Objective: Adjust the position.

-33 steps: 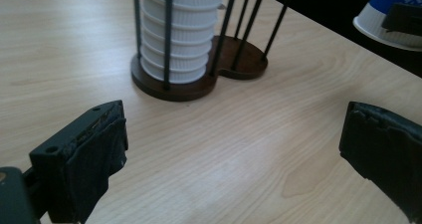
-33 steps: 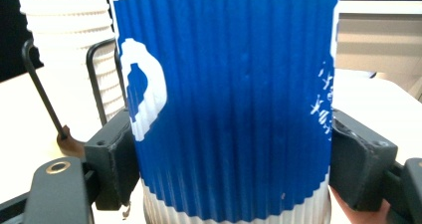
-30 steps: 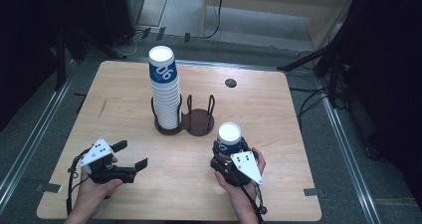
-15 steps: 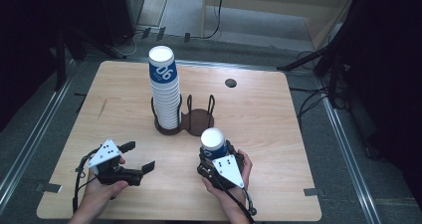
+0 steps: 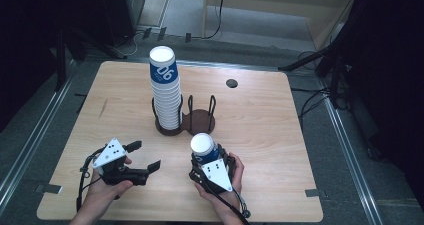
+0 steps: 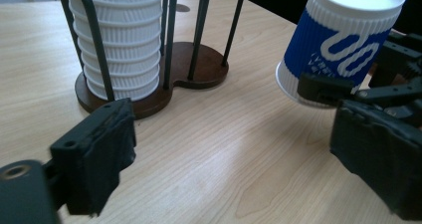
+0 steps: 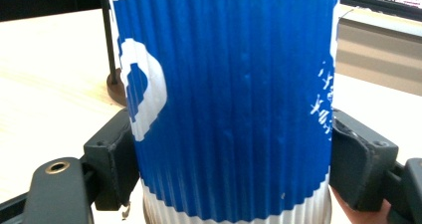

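Right gripper point(image 5: 204, 161) clamped on blue cup point(image 7: 229, 99), its print seen close in right gripper view, left gripper point(image 5: 142, 157) jaws apart, just been closing, nothing between, high view adding cup stack point(image 5: 166, 92) in rack point(image 5: 200, 120).

The cup point(image 5: 203, 149) in the black right gripper point(image 5: 210, 171) is ribbed white with a blue band and white lettering — the stack of cups point(image 5: 166, 95) matches it, its top cup marked in blue. The holder point(image 5: 186, 121) has a dark brown base and black wire posts, on a pale wood-grain table point(image 5: 260, 115).

the right tool point(image 5: 206, 161) carried the cup point(image 5: 204, 147) leftward and nearer; left tool point(image 5: 145, 157) narrowed.
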### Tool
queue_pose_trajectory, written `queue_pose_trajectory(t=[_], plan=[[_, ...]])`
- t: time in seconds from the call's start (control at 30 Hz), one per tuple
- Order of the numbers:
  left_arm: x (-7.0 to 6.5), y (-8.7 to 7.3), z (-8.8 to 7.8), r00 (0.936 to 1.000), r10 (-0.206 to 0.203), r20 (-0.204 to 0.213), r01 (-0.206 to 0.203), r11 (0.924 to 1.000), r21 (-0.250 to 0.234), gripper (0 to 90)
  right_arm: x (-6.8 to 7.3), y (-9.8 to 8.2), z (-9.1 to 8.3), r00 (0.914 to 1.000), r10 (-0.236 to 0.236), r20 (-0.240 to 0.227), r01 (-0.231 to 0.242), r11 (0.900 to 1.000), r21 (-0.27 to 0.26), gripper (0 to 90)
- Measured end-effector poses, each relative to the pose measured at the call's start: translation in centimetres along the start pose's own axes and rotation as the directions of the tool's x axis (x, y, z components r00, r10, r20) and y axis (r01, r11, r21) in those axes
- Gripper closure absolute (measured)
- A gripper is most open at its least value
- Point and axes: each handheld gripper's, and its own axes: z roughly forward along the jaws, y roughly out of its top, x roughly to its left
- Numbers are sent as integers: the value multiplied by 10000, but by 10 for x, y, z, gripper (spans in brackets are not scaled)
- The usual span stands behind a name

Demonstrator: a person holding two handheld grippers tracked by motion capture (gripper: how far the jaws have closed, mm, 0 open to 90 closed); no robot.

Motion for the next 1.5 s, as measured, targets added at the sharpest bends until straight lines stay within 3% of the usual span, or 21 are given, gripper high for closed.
queue_pose_trajectory(t=[0.17,0.33,0.43,0.5,0.7,0.9,1.03,1.33,1.47,1.5], plan=[[-2,1,2,9999,69,75,-70,9999,115,66,3,0,0,9997,-247,51,247,9997,-7,190],[-3,0,3,9998,159,145,-163,9996,240,84,8,-2,-1,9967,-785,186,785,9969,-31,190],[-5,2,2,9998,85,-163,-82,9998,197,136,11,-2,-1,9948,-995,225,996,9950,-43,190],[-6,3,1,9999,103,-97,-101,9997,201,140,14,-2,-2,9930,-1157,231,1159,9932,-67,191],[-12,6,1,9990,237,372,-244,9995,197,140,25,-5,-3,9799,-1992,145,1994,9798,-150,190],[-16,6,4,9978,265,608,-280,9993,247,143,32,-7,-2,9704,-2411,104,2413,9704,-135,190],[-22,5,7,9958,327,860,-362,9986,389,145,35,-8,-3,9593,-2824,69,2825,9589,-256,191],[-29,5,10,9931,438,1087,-494,9975,500,145,41,-9,-6,9491,-3150,-60,3145,9483,-436,191],[-29,5,10,9919,391,1208,-453,9978,494,149,46,-8,-7,9425,-3338,-177,3322,9413,-597,191],[-29,5,10,9911,398,1269,-466,9976,510,149,48,-8,-8,9376,-3470,-224,3449,9363,-658,191]])
